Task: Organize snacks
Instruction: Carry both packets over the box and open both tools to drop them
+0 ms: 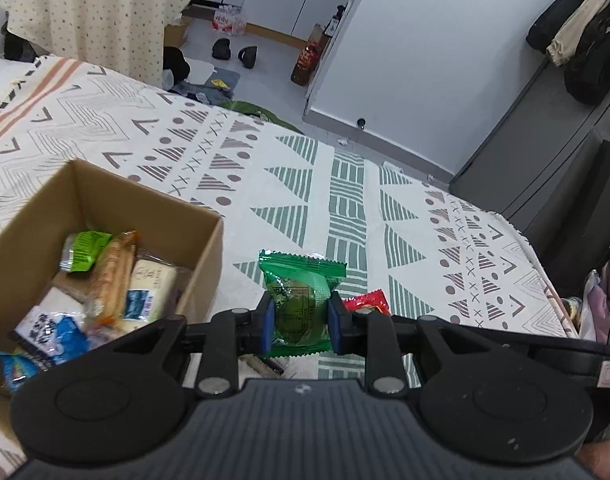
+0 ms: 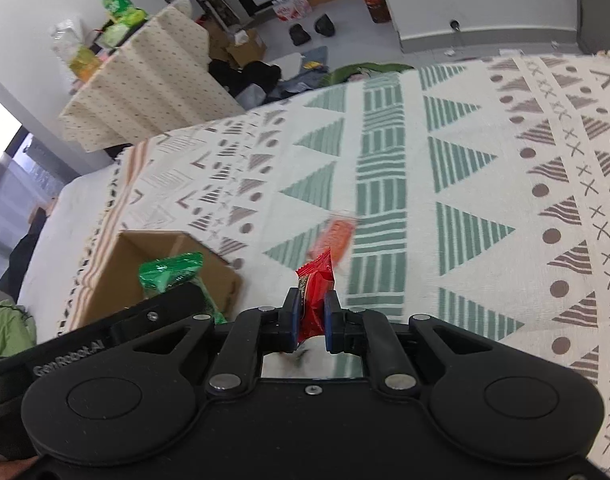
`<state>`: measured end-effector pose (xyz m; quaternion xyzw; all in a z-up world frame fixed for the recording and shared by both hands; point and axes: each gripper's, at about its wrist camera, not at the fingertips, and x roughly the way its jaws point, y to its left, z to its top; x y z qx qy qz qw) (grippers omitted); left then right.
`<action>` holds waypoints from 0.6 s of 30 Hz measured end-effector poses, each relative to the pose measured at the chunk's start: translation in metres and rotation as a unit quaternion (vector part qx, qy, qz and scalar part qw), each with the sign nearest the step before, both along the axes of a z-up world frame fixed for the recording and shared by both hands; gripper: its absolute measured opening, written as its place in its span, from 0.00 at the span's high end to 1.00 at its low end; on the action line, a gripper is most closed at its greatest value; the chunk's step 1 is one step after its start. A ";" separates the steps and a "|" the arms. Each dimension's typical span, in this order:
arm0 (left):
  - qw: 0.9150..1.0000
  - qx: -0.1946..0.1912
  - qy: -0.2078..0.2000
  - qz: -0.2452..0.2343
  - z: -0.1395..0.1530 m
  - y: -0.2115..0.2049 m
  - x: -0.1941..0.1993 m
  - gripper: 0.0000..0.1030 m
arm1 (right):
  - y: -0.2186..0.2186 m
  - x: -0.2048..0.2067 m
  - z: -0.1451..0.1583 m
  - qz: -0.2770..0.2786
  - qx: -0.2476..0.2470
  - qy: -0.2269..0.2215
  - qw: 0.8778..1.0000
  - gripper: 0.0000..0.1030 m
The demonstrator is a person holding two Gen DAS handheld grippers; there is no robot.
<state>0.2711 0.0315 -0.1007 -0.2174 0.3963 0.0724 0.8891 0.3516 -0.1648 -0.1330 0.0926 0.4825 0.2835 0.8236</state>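
Snacks fill the box [image 1: 201, 256] on the patterned cloth [image 1: 345, 200]. Left gripper [image 1: 301, 326] pinches a green packet [image 1: 301, 296] just right of the box; right gripper [image 2: 312, 322] pinches a red packet [image 2: 315, 292] above the cloth.

Both grippers: left gripper [image 1: 300, 322] and right gripper [image 2: 311, 317] black plastic, blue finger pads [image 1: 267, 326], silver pivot screws, round side discs.
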 end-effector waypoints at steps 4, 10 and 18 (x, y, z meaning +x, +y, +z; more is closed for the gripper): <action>1.000 0.003 -0.009 0.006 0.012 0.006 -0.015 0.75 | 0.006 -0.010 0.016 0.005 0.006 -0.013 1.000 0.89; 1.000 0.004 -0.021 0.022 0.031 0.023 -0.034 0.75 | 0.021 -0.022 0.036 0.020 0.014 -0.032 0.999 0.89; 0.998 0.013 -0.031 0.052 0.047 0.052 -0.055 0.75 | 0.051 -0.035 0.056 0.047 0.020 -0.051 0.997 0.89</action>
